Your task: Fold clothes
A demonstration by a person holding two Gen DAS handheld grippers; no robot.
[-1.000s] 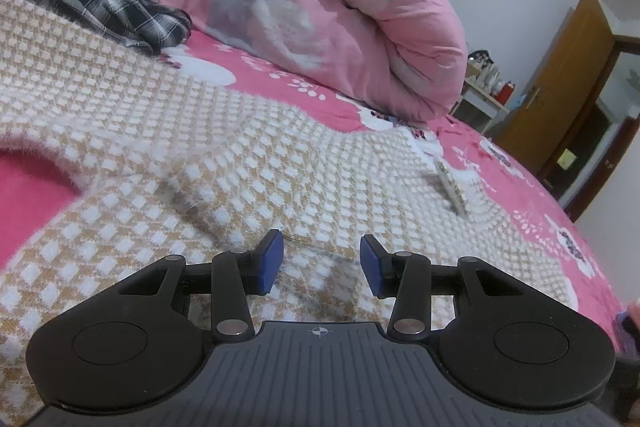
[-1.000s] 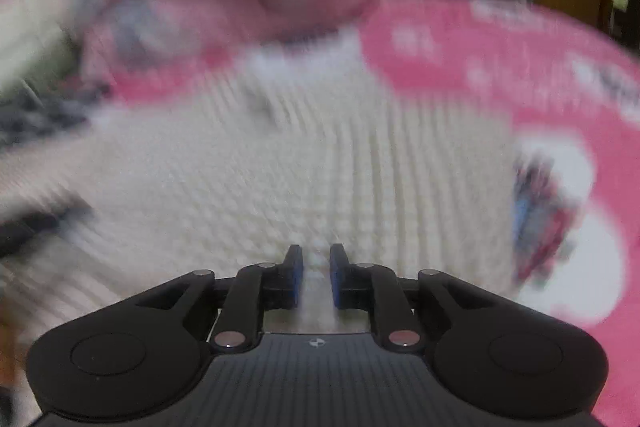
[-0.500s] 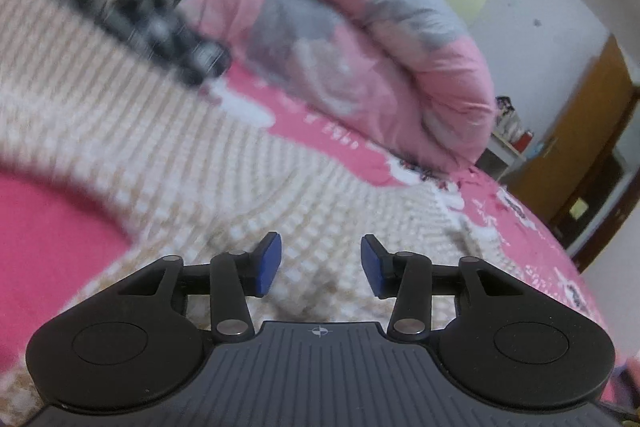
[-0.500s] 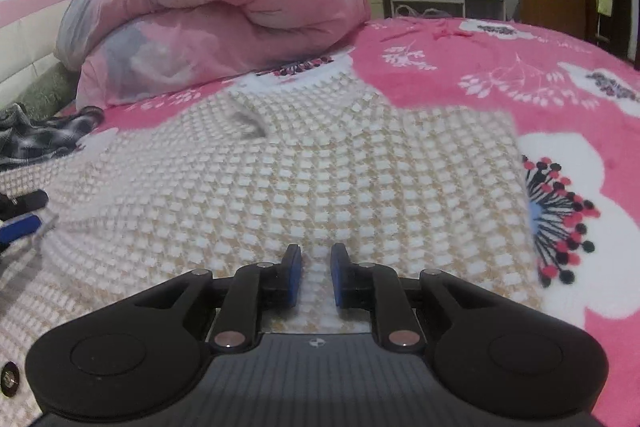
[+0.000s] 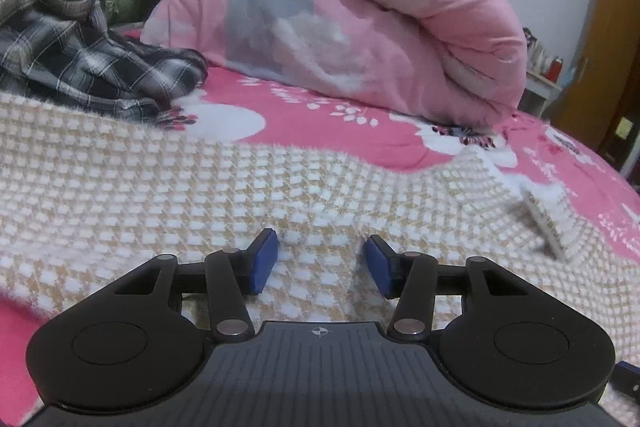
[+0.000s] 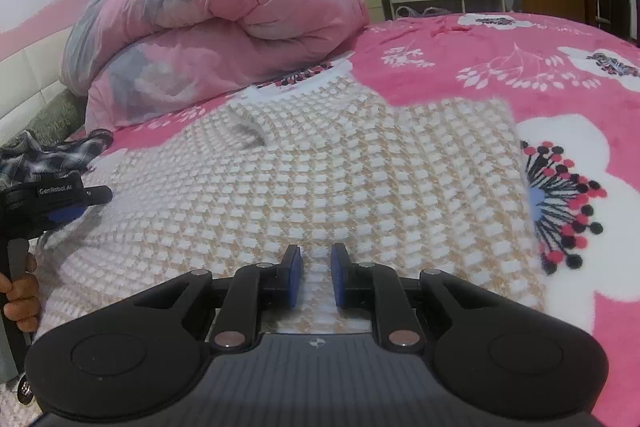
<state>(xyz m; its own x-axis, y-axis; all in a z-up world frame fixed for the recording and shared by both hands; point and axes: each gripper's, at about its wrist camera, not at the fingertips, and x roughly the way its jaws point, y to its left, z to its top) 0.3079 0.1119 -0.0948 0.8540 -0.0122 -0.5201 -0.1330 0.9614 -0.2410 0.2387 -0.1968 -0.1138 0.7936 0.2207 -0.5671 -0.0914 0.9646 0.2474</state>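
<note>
Left hand-held gripper [image 5: 320, 261] half-open, just widening over sweater [image 5: 160, 187], nothing pinched; right hand-held gripper [image 6: 316, 277] narrowly gapped, pinning near hem for folding.

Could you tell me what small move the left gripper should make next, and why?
Probably lower the left gripper onto the knit sweater and close on its near edge. Its jaws have just been opening, with nothing between them, and the sweater lies spread on the bed.
</note>
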